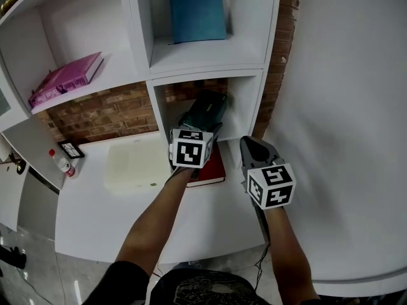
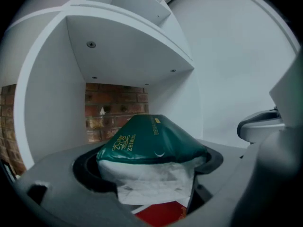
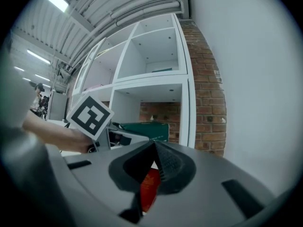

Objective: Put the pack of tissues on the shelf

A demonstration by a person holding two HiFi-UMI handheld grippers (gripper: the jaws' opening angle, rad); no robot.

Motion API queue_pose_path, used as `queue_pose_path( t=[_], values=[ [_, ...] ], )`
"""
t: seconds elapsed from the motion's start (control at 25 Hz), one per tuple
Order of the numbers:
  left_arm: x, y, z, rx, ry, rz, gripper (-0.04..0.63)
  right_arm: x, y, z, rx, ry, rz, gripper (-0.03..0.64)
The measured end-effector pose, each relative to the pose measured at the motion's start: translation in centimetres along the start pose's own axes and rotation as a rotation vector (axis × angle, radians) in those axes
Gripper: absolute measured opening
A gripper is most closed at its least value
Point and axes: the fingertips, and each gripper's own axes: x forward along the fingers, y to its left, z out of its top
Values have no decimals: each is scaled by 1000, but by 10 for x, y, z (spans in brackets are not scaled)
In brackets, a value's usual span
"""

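The fingers of the left gripper (image 2: 147, 176) pinch the green pack of tissues (image 2: 147, 140) at the mouth of the lower shelf compartment (image 1: 257, 99), above a red book (image 1: 214, 168) on the counter (image 1: 121, 211). Just beside it, the fingers of the right gripper (image 3: 154, 149) are pressed together, holding nothing.

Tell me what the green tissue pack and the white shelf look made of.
Tissue pack: thin glossy plastic film, judging by its sheen and crumpled clear end. Shelf: smooth matte white board, likely painted or laminated wood; small screw heads show underneath.
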Motion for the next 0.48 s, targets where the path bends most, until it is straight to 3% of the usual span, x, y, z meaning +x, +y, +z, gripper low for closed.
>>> queue_pose_path(
  t=[0.48],
  values=[
    [42, 6, -21, 14, 91, -29, 477, 22, -4, -17, 29, 24, -1, 3]
  ],
)
